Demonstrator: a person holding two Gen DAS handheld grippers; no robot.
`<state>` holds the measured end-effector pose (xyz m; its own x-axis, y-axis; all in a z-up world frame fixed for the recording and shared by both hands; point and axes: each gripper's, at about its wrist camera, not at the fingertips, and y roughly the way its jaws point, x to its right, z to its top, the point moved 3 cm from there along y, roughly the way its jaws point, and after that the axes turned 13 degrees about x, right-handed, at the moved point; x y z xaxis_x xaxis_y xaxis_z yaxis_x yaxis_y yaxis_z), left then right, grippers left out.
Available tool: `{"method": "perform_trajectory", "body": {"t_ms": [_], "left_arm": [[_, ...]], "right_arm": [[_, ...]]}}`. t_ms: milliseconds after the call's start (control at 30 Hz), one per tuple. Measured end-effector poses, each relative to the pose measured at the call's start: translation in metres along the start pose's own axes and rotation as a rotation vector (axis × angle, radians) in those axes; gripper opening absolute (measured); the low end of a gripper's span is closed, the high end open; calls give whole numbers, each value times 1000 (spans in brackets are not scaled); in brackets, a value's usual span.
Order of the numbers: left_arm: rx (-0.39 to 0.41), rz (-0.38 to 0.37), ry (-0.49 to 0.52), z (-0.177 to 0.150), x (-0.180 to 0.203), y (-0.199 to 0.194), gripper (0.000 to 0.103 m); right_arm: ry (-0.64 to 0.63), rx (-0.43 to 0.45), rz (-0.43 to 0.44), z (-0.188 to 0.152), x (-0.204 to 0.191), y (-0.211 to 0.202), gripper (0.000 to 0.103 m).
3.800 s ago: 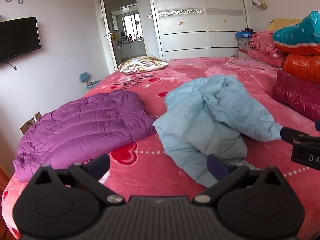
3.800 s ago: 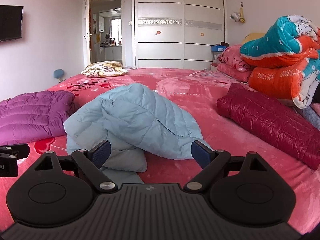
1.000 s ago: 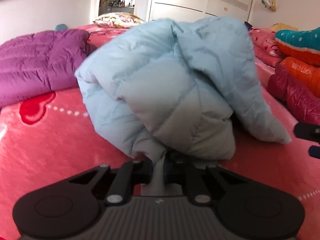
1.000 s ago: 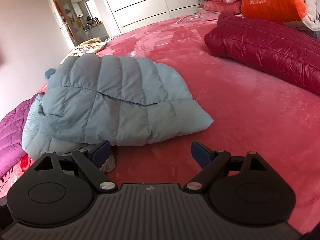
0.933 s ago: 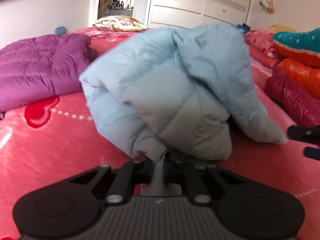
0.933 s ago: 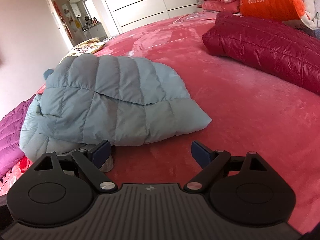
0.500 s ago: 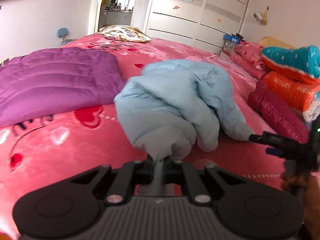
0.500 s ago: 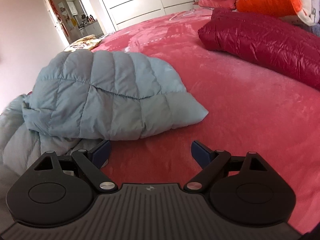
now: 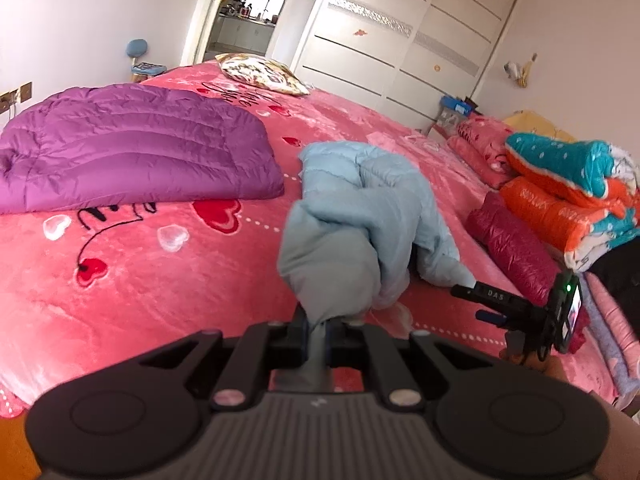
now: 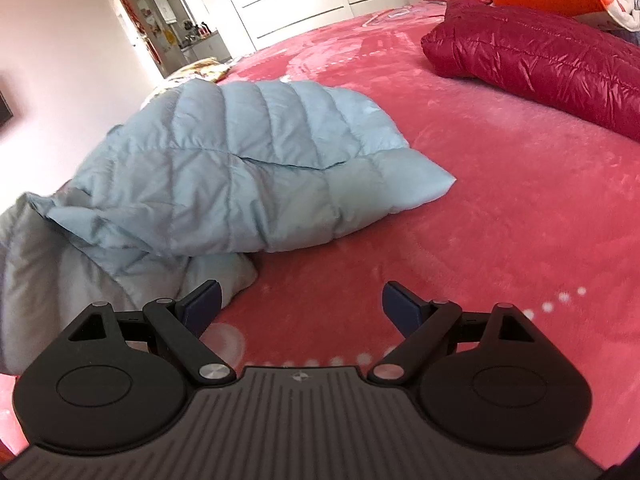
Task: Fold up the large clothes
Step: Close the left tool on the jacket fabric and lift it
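Note:
A light blue quilted down jacket (image 9: pixel 360 216) lies crumpled on the pink bed (image 9: pixel 160 280). My left gripper (image 9: pixel 316 340) is shut on an edge of it and holds that edge lifted above the bed, so the fabric stretches away in a bunch. In the right wrist view the jacket (image 10: pixel 248 168) spreads across the left half, one sleeve end pointing right. My right gripper (image 10: pixel 300 304) stands open low over the bed, its left pad beside a fold of the jacket, nothing between its pads. The right gripper (image 9: pixel 480 304) also shows in the left wrist view, held by a hand.
A purple down jacket (image 9: pixel 132 152) lies flat at the bed's left. A dark red jacket (image 10: pixel 540 56) lies on the right, with stacked orange and teal quilts (image 9: pixel 568 188) behind it. A patterned pillow (image 9: pixel 260 72) sits at the far end before white wardrobe doors (image 9: pixel 392 40).
My left gripper has pulled back and up with the jacket edge, so the jacket looks smaller and stretched. The right gripper has shifted slightly, and stays open.

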<state>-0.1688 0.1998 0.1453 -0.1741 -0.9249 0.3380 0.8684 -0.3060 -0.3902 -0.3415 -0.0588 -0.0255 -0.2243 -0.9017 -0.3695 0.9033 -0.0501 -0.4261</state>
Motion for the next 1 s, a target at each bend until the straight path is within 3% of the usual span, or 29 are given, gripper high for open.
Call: {"method": "perform_trajectory", "body": {"t_ms": [167,433,567,767,1000], "left_arm": [[45,11,-54,7,-25,-21,5],[110,3,-136,13,-55,-46,5],[122,-33,-153,16,-55,-54,5],[147,-75,-124,21,-52,-65,5],[150,-121,-89,23,-49,-72,5]], "right_arm": [[-74,13,35,-5,-23,-13,103],[-348,14,216,-29,-101,-46,103],[-582,112,299,-44,-159,-74,103],[-829,291,381,-55,-222,-109,103],[-1065,375,495,-71,-257,-127,103]]}}
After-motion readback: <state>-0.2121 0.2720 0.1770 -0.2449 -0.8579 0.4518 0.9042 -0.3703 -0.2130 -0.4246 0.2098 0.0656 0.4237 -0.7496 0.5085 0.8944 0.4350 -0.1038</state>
